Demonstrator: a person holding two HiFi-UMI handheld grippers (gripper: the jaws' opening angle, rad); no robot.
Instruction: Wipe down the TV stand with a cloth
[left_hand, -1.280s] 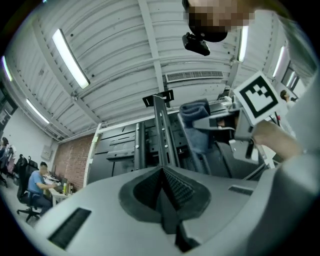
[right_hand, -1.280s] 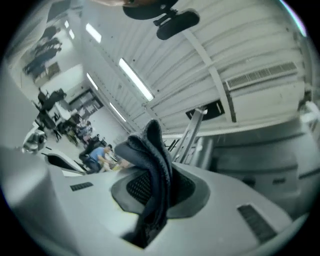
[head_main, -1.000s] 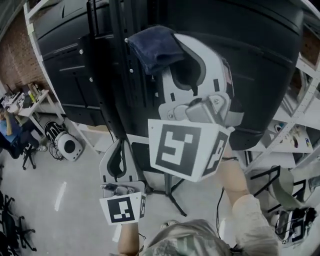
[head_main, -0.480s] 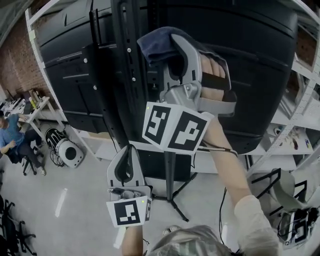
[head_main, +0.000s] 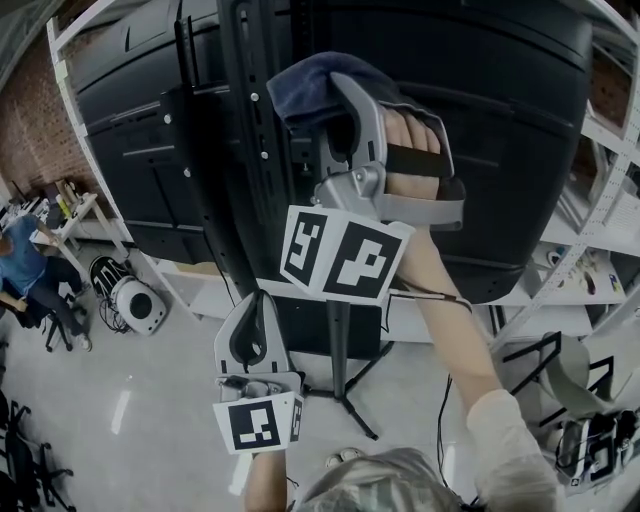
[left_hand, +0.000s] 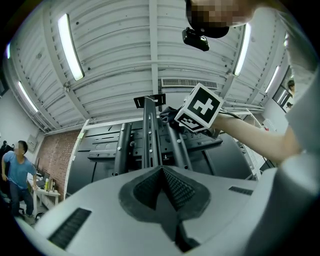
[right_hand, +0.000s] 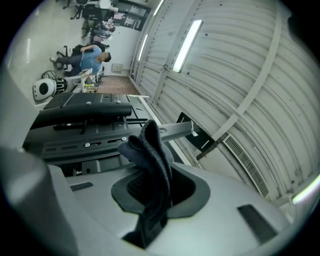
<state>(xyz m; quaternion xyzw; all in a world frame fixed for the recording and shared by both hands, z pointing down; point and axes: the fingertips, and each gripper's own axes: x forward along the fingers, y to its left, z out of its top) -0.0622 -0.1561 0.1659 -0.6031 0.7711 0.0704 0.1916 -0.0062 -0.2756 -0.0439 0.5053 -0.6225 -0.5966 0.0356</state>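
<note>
Blue cloth (right_hand: 150, 150) is clamped in the right gripper (right_hand: 150, 187), just beside the TV stand (head_main: 250, 150) column. The left gripper (left_hand: 162, 172), lower down, is closed and empty.

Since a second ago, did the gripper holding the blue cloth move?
Yes. The right gripper twisted, its marker cube swinging up and left toward the stand's black post; the cloth stayed near the same spot.
</note>
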